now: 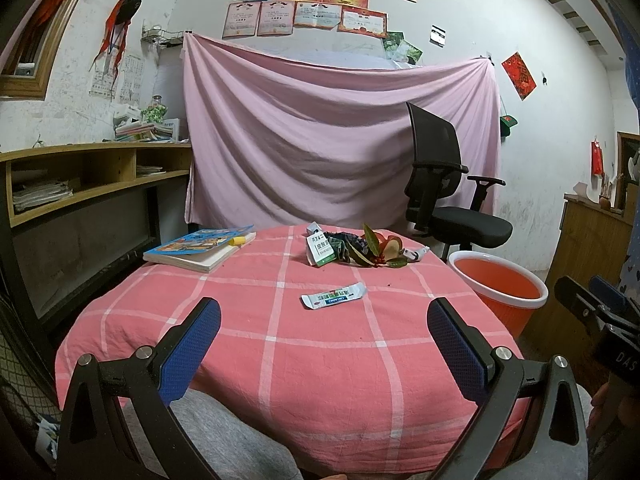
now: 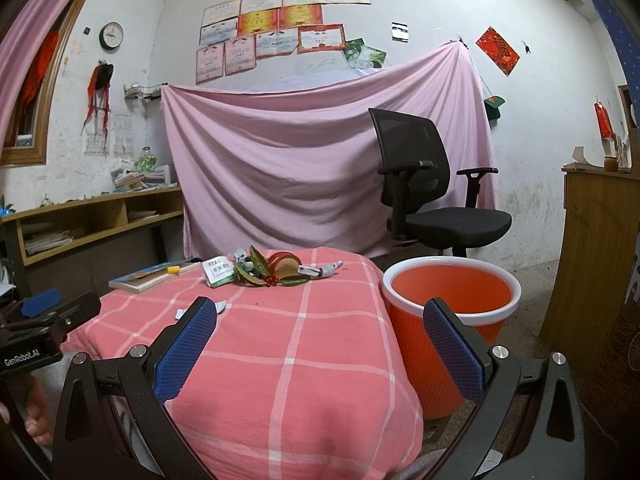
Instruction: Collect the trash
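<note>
A flat white sachet (image 1: 334,295) lies alone in the middle of the pink checked tablecloth (image 1: 320,360). Farther back sits a trash pile (image 1: 356,249): a small white-green box (image 1: 320,251), leaves, red berries and a squeezed tube (image 1: 416,255). The pile also shows in the right wrist view (image 2: 272,270). An orange bucket (image 1: 500,284) with a white rim stands right of the table, also in the right wrist view (image 2: 450,300). My left gripper (image 1: 324,320) is open and empty, short of the sachet. My right gripper (image 2: 320,320) is open and empty over the table's right edge.
A book (image 1: 200,246) with a yellow cap on it lies at the table's back left. A black office chair (image 1: 448,196) stands behind the bucket. A pink sheet (image 1: 340,132) hangs on the back wall. Wooden shelves (image 1: 80,180) run along the left, a wooden cabinet (image 2: 596,248) on the right.
</note>
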The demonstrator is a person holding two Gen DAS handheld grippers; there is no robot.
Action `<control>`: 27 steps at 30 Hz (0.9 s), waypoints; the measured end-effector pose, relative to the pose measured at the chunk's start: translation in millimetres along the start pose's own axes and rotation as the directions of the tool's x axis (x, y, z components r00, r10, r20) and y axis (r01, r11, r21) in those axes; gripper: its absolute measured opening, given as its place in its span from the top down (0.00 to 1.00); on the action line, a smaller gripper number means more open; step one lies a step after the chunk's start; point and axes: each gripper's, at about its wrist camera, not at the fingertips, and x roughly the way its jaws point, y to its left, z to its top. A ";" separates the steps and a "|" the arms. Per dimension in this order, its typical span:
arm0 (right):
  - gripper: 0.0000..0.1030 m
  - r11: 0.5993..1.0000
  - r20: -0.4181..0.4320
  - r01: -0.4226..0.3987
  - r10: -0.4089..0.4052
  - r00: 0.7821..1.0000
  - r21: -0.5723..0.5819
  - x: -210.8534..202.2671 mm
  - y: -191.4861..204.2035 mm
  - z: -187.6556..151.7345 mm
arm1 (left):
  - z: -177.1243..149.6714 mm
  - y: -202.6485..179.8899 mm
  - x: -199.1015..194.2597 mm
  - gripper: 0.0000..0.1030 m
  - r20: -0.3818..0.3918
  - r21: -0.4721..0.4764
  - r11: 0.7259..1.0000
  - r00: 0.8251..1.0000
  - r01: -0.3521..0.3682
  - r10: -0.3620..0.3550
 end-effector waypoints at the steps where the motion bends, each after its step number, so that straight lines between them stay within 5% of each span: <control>1: 0.00 1.000 0.000 0.000 0.000 1.000 0.000 0.0 0.0 0.0 | 0.0 0.1 -0.1 0.02 0.000 0.000 1.000 1.000 0.000 0.000; 27: 0.00 1.000 -0.002 0.000 0.000 1.000 0.002 -1.3 2.0 0.6 | 11.3 2.1 -10.5 0.02 0.001 -0.007 1.000 1.000 -0.001 0.001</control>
